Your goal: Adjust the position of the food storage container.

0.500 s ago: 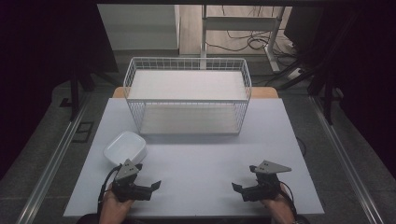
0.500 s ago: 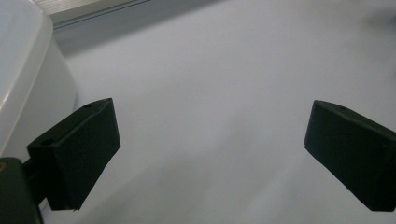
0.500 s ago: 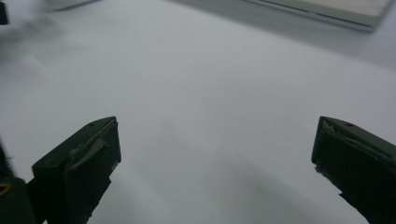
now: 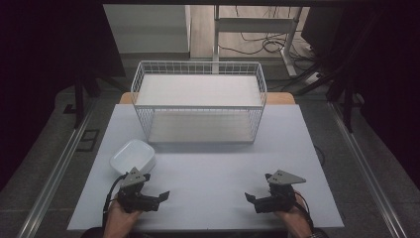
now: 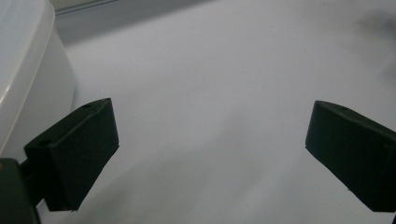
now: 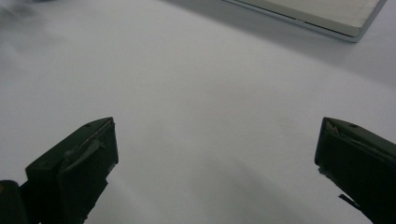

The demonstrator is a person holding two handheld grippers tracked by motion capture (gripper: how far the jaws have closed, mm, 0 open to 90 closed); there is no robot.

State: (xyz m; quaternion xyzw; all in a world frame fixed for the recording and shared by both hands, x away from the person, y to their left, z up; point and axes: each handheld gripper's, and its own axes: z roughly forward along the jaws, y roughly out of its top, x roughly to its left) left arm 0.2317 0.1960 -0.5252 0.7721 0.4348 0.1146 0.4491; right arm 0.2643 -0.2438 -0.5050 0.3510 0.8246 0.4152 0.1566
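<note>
The left hand-held gripper point(image 4: 159, 197) sits in the lower left of the high view, low over the counter point(image 4: 208, 168), its jaws spread wide with nothing between them and pointing toward the middle of the frame. In the left gripper view the two black pads point(image 5: 77, 149) stand far apart over bare counter, and the white plastic bowl point(image 5: 28, 70) rises at the left edge, just beside the left pad; whether they touch I cannot tell. In the high view that white bowl point(image 4: 132, 156) lies just above and slightly left of this gripper, so the left hand is far nearer to it than the right. The bowl is a rounded rectangle, its long axis running on a slant from lower left to upper right. The right hand-held gripper point(image 4: 251, 199), in the lower right, is likewise wide open and empty, well apart from the bowl. Beyond both, in the upper middle, stands a white wire basket point(image 4: 198, 67).
</note>
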